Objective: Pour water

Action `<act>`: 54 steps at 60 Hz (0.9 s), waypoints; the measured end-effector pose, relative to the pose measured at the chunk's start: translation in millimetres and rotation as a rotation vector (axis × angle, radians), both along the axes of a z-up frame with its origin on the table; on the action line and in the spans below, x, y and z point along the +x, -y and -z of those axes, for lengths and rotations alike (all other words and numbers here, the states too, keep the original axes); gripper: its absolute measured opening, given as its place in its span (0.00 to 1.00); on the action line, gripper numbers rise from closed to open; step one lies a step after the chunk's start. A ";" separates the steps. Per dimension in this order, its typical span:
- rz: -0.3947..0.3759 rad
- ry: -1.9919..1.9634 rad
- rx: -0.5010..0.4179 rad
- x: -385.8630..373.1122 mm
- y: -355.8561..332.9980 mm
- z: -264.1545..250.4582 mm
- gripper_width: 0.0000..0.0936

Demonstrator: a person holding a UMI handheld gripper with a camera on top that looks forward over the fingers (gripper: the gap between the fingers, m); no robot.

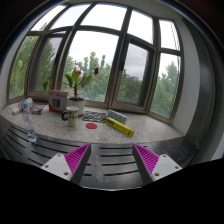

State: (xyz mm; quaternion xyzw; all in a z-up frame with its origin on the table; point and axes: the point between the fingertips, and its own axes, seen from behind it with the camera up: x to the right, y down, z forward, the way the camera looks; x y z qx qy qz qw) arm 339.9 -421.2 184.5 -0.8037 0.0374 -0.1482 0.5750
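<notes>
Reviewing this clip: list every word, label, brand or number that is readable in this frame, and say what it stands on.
No text can be read in this frame.
White mug: dark marks on its side, too small to read.
Pink box: no print readable.
Yellow box: no print readable.
The gripper is open, holding nothing; its pads bear no print.

A home: bay window (105, 55) over a sill with potted plant (76, 85)

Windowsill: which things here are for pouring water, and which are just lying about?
Likely for the job: gripper, fingers open and holding nothing; white mug.
Lying about: plant, pink box, yellow box.
</notes>
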 end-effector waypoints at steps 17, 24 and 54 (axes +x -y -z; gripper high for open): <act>-0.067 -0.048 -0.065 -29.8 29.8 52.5 0.92; -0.152 -0.078 -0.122 -78.8 44.0 90.1 0.92; -0.397 -0.191 -0.004 -377.3 -109.0 91.7 0.91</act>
